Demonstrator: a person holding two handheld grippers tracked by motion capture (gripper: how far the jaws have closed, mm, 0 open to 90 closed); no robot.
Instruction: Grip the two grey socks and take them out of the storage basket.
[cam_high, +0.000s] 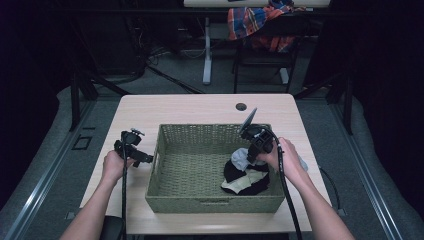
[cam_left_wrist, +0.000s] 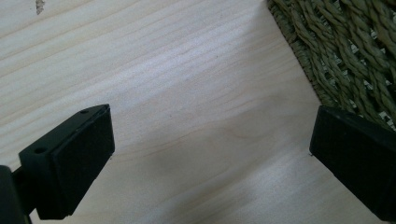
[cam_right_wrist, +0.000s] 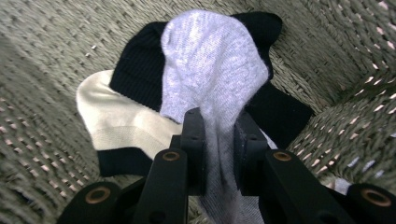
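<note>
Worktop (cam_high: 200, 107): pale wood-grain top, rounded corners, dark cable grommet hole (cam_high: 241, 106) near the far edge. Woven green basket (cam_high: 180, 172) sits centre, long side toward the person, handle slots in the near and left walls. Right gripper (cam_right_wrist: 219, 135) is down inside the basket's right end, fingers clamped on a light grey sock (cam_right_wrist: 210, 70); fabric is pinched between the pads and runs on down between the finger arms. Under it on the basket floor is a pile: a black sock (cam_right_wrist: 135, 70) and a cream sock with a dark band (cam_right_wrist: 116, 126), overlapping, against the right wall. In the high view the right hand (cam_high: 285, 160) holds that gripper tilted down into the basket, cable trailing back along the forearm. Left gripper (cam_left_wrist: 210, 154) hovers over bare worktop just left of the basket, fingers spread wide, nothing between them; basket's outer wall sits beside one finger in the left gripper view. Left hand (cam_high: 115, 165) is near the worktop's left edge. Room: dark, black surround, grey carpet floor (cam_high: 175, 75). Beyond the worktop there's a white table leg (cam_high: 207, 47) and a dark chair (cam_high: 262, 55) with a plaid orange-blue cloth (cam_high: 250, 20) draped over it. Metal floor rails (cam_high: 40, 175) run along both sides.
</note>
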